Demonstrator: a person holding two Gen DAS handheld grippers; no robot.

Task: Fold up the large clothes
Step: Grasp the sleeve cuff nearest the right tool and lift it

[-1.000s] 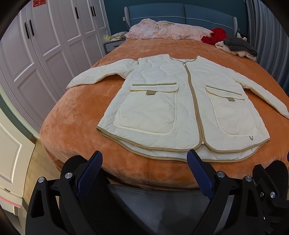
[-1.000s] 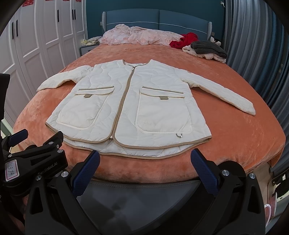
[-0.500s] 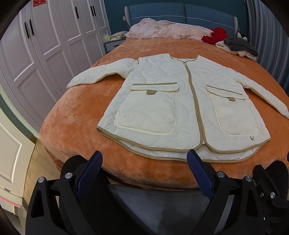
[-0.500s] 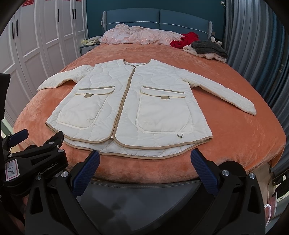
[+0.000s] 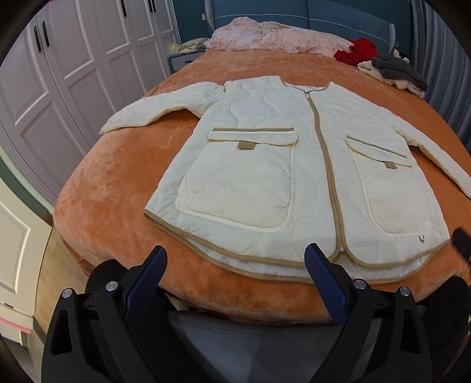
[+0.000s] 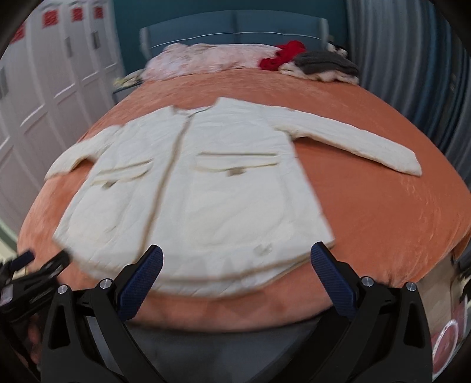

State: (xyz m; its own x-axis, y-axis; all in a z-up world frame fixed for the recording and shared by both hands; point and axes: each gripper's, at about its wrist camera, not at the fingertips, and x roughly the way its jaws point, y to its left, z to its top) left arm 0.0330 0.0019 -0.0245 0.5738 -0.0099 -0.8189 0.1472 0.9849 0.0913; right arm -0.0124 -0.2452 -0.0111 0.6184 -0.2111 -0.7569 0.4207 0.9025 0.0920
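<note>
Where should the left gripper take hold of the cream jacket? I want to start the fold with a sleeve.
Probably the cuff of the sleeve on the left. It lies flat, stretched away from the jacket body, its end free on the orange bedspread. Bring the open left gripper in from the bed's left edge, one finger under the cuff, and pinch across its width.

A wide bed [image 5: 117, 206] under an orange plush cover fills the room, its blue padded headboard [image 5: 309, 14] set against a teal wall [image 6: 126, 17]. To the left of the bed runs a row of white panelled wardrobe doors [image 5: 73, 67] with dark handles, and a small blue nightstand [image 5: 182, 60] stands beside the head of the bed on that side. Grey pleated curtains [image 6: 412, 59] hang along the bed's right side, and wooden floor [image 5: 56, 271] shows below its left edge.
</note>
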